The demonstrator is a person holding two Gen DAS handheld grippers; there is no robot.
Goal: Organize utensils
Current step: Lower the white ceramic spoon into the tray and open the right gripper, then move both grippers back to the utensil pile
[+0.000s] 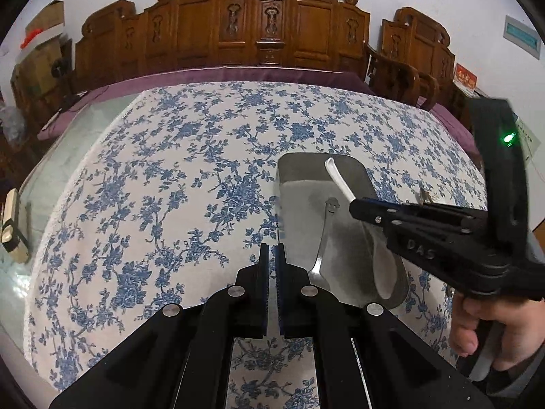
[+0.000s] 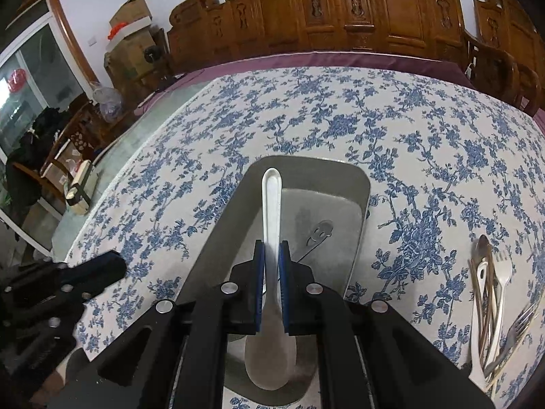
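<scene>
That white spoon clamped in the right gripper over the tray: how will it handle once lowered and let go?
The white spoon looks rigid: it stays straight beyond the right gripper. Its glossy, narrow handle may slip or pivot, with the heavier bowl hanging behind the fingers. If ceramic, it could chip on the metal tray.

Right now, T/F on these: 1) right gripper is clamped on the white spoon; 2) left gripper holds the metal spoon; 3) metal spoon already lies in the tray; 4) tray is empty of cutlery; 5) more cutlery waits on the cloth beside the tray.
1) True: the right gripper is shut on the white spoon, above the tray.
2) False: the left gripper is shut on nothing.
3) True: the metal spoon lies in the tray.
4) False: the metal spoon is in it.
5) True: a pile of forks and spoons lies on the tablecloth.
</scene>
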